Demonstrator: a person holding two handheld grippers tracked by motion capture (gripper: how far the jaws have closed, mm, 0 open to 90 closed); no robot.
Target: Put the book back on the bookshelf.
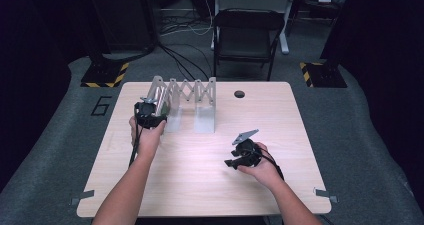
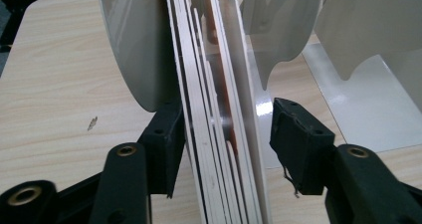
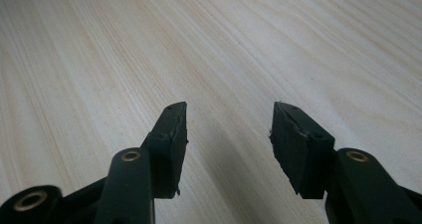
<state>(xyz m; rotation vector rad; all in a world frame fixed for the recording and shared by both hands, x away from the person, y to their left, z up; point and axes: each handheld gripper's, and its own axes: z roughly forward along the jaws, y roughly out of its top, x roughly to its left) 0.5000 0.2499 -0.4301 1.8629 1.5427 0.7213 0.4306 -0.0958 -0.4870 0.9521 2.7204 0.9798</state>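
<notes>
A white folding rack [image 1: 186,96] with zigzag slats stands at the back left of the wooden table [image 1: 200,185]. My left gripper [image 1: 150,116] is at the rack's left end. In the left gripper view its jaws straddle a bunch of thin white slats [image 2: 199,84]. The left pad [image 2: 166,134] lies against the bunch, while the right pad [image 2: 298,144] stands clear of it, so my left gripper [image 2: 226,122] is open. My right gripper [image 1: 234,162] rests low over bare wood at the table's right, and in its own view my right gripper [image 3: 229,122] is open with nothing between its fingers.
A small dark hole [image 1: 239,94] sits in the tabletop right of the rack. Behind the table stands a black folding chair [image 1: 247,32]. Yellow-and-black striped stand bases [image 1: 105,75] lie on the floor at both back corners.
</notes>
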